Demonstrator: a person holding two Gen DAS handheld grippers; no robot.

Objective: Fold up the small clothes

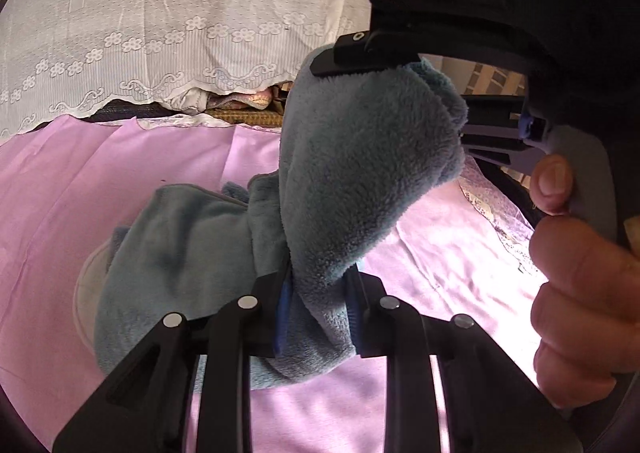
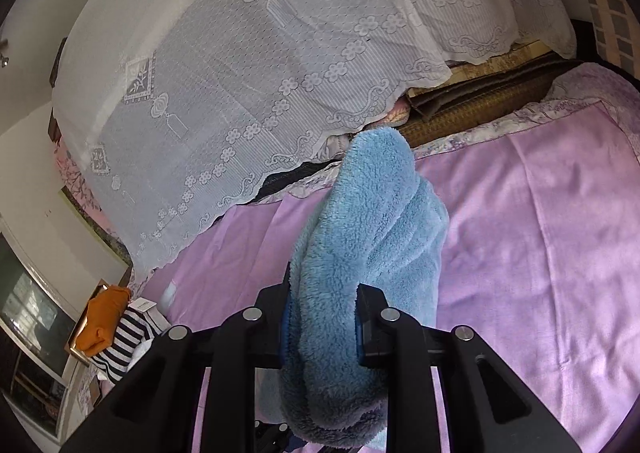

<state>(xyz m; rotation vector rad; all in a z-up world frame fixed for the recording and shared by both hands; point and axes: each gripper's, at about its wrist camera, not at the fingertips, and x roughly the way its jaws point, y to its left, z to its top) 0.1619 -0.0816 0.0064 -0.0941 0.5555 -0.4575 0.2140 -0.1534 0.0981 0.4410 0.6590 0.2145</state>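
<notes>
A bed covered by a lilac sheet [image 2: 540, 237] fills the lower and right part of both wrist views. Behind it, from about 9 o'clock round to 1 o'clock, hangs a white lace cover [image 2: 248, 65] with flower borders, draped over a bulky heap whose lower edge shows bits of woven mat and folded fabric.

The task's thing is a fluffy blue garment [image 1: 360, 173], lifted off the sheet and strung between the two tools. In the left wrist view it runs from the bottom centre up towards 1 o'clock, with a smoother bunched part sagging towards 8 o'clock onto the bed.

The left gripper [image 1: 320, 317] sits at 6 o'clock of its own view, its jaws pinching the garment's plush between blue pads. The right gripper [image 1: 360, 61] shows in that same view at 1 o'clock, its black jaws clamped on the upper end of the garment; in the right wrist view its jaws squeeze a thick roll of the plush at 6 o'clock, the rest rising towards 12 o'clock.

A hand [image 1: 580, 285] grips the right tool's handle at 3 to 4 o'clock, thumb on the grey grip.

At 8 o'clock of the right wrist view lie an orange cloth [image 2: 104, 321] and a striped cloth [image 2: 124, 345], beside the bed's edge.
</notes>
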